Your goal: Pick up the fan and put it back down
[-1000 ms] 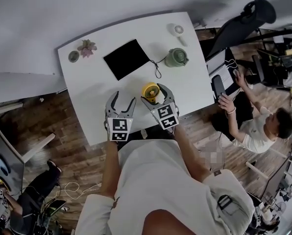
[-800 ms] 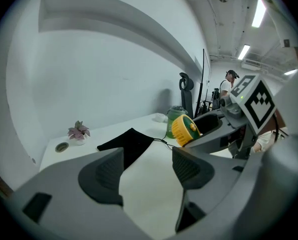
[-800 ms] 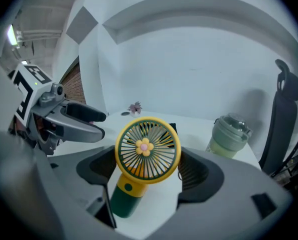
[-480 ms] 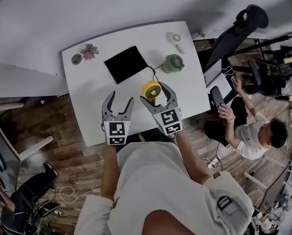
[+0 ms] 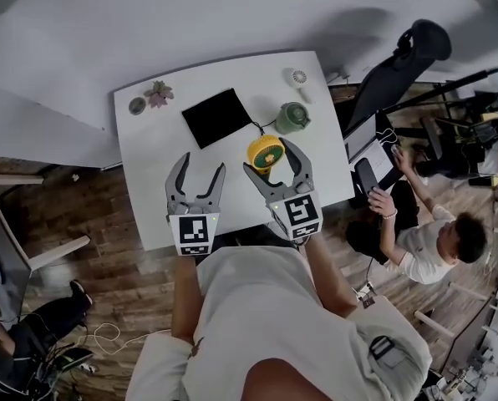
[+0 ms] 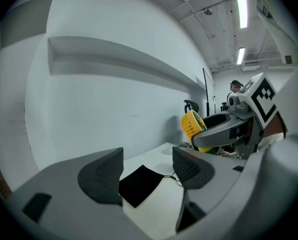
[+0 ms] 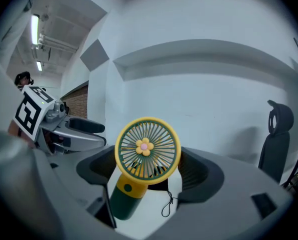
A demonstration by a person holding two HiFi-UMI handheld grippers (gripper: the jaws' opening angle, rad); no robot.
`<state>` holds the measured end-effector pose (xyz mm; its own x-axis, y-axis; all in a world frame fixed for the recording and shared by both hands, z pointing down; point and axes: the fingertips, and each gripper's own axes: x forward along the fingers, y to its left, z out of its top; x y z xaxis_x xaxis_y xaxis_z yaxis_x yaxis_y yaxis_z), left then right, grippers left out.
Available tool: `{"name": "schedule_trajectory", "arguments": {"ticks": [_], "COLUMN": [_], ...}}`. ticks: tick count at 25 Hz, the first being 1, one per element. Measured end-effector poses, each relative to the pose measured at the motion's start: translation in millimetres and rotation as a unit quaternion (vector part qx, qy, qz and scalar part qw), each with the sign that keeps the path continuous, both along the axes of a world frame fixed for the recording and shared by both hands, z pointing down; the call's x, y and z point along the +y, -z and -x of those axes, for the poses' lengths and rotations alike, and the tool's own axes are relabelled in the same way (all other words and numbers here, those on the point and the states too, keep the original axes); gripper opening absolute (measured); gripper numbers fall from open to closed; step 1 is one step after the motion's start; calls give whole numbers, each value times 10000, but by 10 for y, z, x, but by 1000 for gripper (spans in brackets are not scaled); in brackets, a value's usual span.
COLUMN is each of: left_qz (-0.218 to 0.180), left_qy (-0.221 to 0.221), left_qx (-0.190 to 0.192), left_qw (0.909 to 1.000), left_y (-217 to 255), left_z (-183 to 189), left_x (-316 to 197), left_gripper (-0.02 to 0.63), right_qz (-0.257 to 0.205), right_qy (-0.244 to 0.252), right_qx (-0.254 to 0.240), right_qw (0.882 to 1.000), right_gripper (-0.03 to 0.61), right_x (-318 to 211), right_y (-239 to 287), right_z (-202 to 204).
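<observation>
We've got the right claw (image 5: 268, 157) clamped on the fan (image 7: 147, 146), held above the tabletop (image 5: 149, 149) ready for put-down; left claw (image 5: 201, 164) apart, empty.

The fan (image 5: 265, 151) sits between the jaws of my right claw (image 5: 269, 157), above the near right part of the table (image 5: 149, 165), with my left claw (image 5: 201, 164) just left of it. Farther off on the table, a pouch (image 5: 216, 117) lies mid-table with a teapot (image 5: 292, 118) to its right. A second fan (image 5: 298, 78) is at the far right corner and a plant (image 5: 159, 93) at the far left.
</observation>
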<state>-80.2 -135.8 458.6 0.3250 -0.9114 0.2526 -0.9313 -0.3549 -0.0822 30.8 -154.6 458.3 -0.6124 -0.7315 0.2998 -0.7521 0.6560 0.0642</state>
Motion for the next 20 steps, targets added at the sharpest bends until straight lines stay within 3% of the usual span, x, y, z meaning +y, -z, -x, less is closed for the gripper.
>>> {"name": "schedule_trajectory", "arguments": {"ticks": [13, 17, 20], "left_qz": [-923, -1131, -1210], "left_qy": [129, 274, 286], "left_qx": [70, 334, 321], "left_qw": [9956, 9926, 9917], "left_y": [898, 1130, 1213], "left_z": [-70, -129, -161], "left_x": [172, 229, 257], "left_gripper": [322, 327, 327], "right_qz": [-854, -1021, -1071], "right_qy": [145, 207, 240], "right_qx": [-314, -393, -428], "right_qw": [9957, 9938, 9930], "right_gripper": [390, 390, 390], "right_x": [149, 217, 241], "right_y": [895, 1076, 1142], "right_z": [-180, -231, -252]}}
